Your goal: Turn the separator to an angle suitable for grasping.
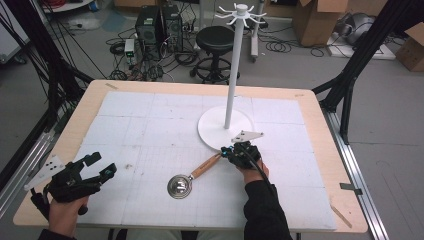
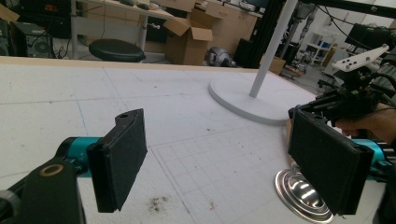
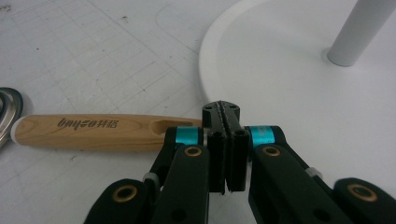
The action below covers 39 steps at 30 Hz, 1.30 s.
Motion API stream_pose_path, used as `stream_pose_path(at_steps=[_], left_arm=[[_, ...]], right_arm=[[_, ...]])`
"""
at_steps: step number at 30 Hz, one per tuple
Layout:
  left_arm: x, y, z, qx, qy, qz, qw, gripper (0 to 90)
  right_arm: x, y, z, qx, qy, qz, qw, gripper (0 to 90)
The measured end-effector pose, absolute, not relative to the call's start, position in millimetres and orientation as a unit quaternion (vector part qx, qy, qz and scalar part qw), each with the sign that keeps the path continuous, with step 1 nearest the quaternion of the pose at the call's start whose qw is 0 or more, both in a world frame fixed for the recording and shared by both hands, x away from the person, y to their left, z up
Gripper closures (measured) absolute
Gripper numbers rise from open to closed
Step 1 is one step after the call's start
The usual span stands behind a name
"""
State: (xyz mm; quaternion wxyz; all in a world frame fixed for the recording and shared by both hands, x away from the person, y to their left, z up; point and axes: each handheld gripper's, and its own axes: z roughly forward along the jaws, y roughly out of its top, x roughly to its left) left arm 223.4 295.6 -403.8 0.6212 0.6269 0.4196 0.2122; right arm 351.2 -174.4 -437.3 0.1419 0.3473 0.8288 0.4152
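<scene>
Over on the left, the left gripper sits near the front-left corner of the worktop, held in the person's left hand, jaws spread wide with nothing between them. In the left gripper view the pads are flat black rectangles with a rough, foamy look, on teal and black linkages.

Moving toward the middle, there's a ladle lying flat on the white gridded mat (the mat has a few dark specks on it). Its shiny round metal bowl sits at the lower left, and the light wooden handle runs up and right toward the other gripper. The bowl is well apart from the left jaws.

In the right gripper view the handle has dark lettering burned or printed along it, but it's upside down from that angle and I can't read it for sure. There's also a slot cut near the handle's end.

On the right, the right gripper is pinched nearly shut right at the handle's tip. The jaws look closed together, with the handle end touching them on one side; I can't tell if they actually grip it. Just behind is the white round base of a tall white stand with hook arms on top.
</scene>
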Motion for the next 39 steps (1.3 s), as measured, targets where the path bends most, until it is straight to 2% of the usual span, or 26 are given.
stream_pose_path(at_steps=[4, 12, 17, 21, 39], left_arm=[[223.6, 295.2, -403.9, 0.627, 0.419, 0.212, 0.621, 20.0], [224.2, 294.5, -404.3, 0.629, 0.418, 0.209, 0.621, 20.1], [224.2, 294.5, -404.4, 0.629, 0.418, 0.208, 0.621, 20.2], [224.2, 295.1, -404.5, 0.628, 0.419, 0.208, 0.621, 20.2], [225.1, 295.1, -404.9, 0.629, 0.420, 0.205, 0.622, 20.5]], right_arm=[[351.3, -172.4, -439.7, 0.336, 0.838, 0.410, 0.131, 89.2], [356.6, -172.8, -430.7, 0.339, 0.824, 0.415, 0.183, 89.2], [365.1, -167.6, -428.4, 0.337, 0.825, 0.417, 0.176, 89.1], [373.1, -161.8, -433.1, 0.335, 0.838, 0.403, 0.154, 89.3], [361.9, -149.3, -434.9, 0.305, 0.853, 0.411, 0.100, 89.5]])
